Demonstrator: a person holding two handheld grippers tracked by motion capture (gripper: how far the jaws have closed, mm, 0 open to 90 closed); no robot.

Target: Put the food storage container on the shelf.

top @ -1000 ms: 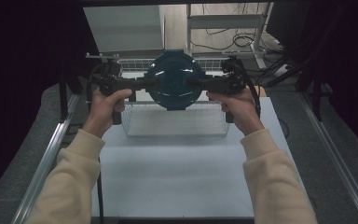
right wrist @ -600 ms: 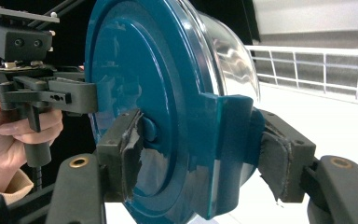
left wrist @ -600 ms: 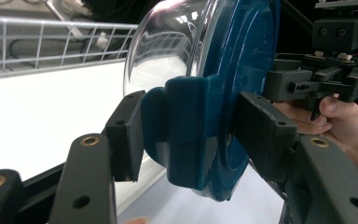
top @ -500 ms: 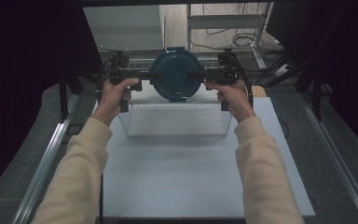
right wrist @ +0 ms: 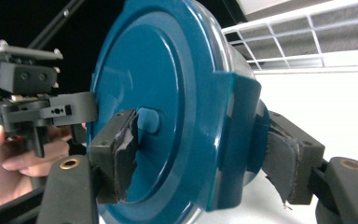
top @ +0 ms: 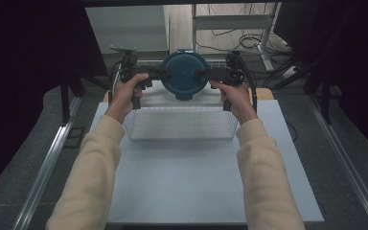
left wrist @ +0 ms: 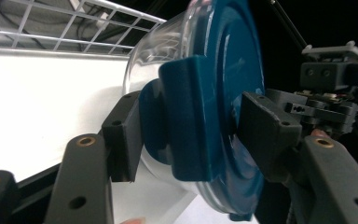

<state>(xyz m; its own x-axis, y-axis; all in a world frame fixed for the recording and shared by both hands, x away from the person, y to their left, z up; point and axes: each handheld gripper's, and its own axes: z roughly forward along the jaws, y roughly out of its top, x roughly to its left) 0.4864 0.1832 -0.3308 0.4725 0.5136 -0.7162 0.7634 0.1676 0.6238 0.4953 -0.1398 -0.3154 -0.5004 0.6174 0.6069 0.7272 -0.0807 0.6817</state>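
You hold the blue-lidded clear container (top: 184,74) above the wire basket's (top: 179,125) twelve o'clock edge, left gripper (top: 149,75) and right gripper (top: 214,74) clamping its lid clips, which could unlatch and drop it.

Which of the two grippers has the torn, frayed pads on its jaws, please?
The right gripper: its pads look ragged, whereas the left gripper, clamped on the same blue-lidded container, has smooth jaw faces.

Cream long sleeves (top: 261,163) cover both forearms. Each of the 2 matte-black plastic grippers, left (top: 154,74) and right (top: 210,74), has brass-ringed screw holes; the right's dark rubber pads (right wrist: 123,156) are frayed.
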